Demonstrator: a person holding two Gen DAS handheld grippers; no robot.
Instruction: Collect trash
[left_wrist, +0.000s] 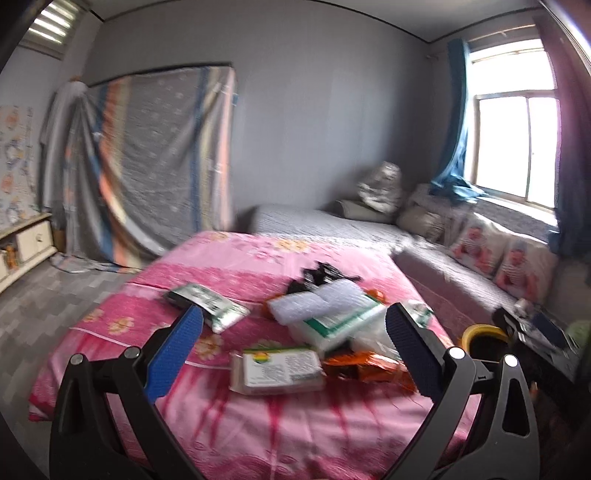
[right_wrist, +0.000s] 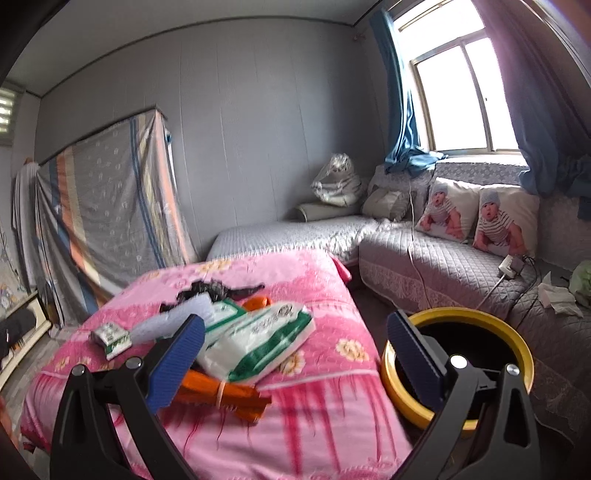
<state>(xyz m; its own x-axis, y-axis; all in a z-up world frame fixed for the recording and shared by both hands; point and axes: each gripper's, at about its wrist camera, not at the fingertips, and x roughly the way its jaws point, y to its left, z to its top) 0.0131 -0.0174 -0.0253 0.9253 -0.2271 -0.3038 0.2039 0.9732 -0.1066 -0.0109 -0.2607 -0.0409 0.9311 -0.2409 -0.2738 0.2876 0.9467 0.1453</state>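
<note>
Trash lies in a heap on the pink bedspread (left_wrist: 258, 435): a small box with a rainbow label (left_wrist: 277, 369), an orange wrapper (left_wrist: 369, 367), white and green plastic packs (left_wrist: 332, 321), a green and white pouch (left_wrist: 207, 301) and black scraps (left_wrist: 321, 275). My left gripper (left_wrist: 293, 325) is open and empty above the heap. In the right wrist view the white and green pack (right_wrist: 258, 339), the orange wrapper (right_wrist: 229, 395) and a small carton (right_wrist: 110, 338) show. My right gripper (right_wrist: 295, 332) is open and empty between the heap and the yellow-rimmed bin (right_wrist: 458, 369).
The yellow-rimmed bin (left_wrist: 484, 334) stands on the floor at the bed's right side. A grey quilted sofa (right_wrist: 443, 266) with baby-print cushions (right_wrist: 480, 218) runs under the window. A sheet-covered mattress (left_wrist: 147, 166) leans on the far wall. A cabinet (left_wrist: 29, 240) stands at left.
</note>
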